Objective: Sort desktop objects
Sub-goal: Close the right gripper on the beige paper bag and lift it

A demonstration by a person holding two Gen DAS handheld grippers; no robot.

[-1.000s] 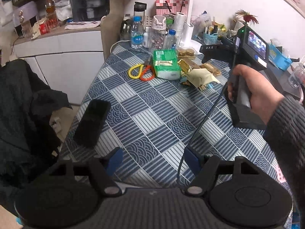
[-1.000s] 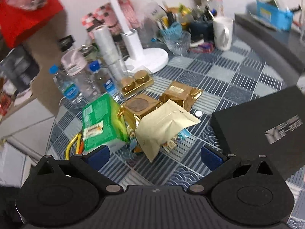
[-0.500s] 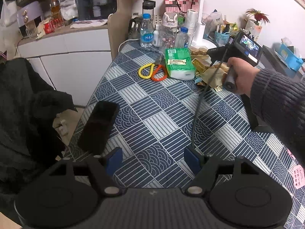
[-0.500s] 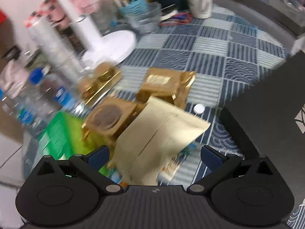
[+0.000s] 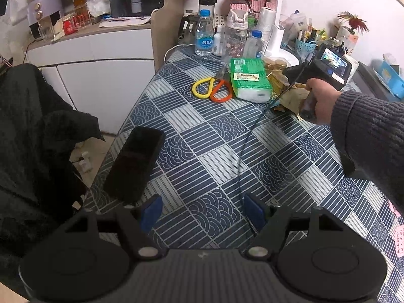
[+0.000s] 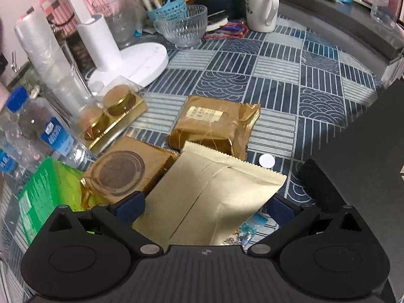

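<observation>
In the right wrist view, my right gripper [image 6: 205,207] is open and low over a beige paper pouch [image 6: 212,197]. The pouch lies between the blue pads, which do not press on it. Two gold-wrapped packets [image 6: 214,123] [image 6: 126,171] lie just beyond it, and a green tissue pack [image 6: 43,197] sits at the left. In the left wrist view, my left gripper [image 5: 203,212] hangs open over bare tablecloth, with nothing between its fingers. A black phone-like slab [image 5: 133,166] lies just left of it. Yellow and orange scissors [image 5: 212,91] lie farther back beside the green tissue pack [image 5: 250,79].
A gold box with a clear lid [image 6: 113,116], water bottles [image 6: 50,131], a white lamp base [image 6: 136,60], a glass bowl [image 6: 184,27] and a mug [image 6: 261,2] crowd the far side. A black box [image 6: 366,151] lies at the right. A dark garment [image 5: 32,139] hangs off the table's left edge.
My right gripper has dropped and closed in on the pile until the beige pouch sits between its fingers. My left gripper has sunk a little toward the table. Both stay open.
</observation>
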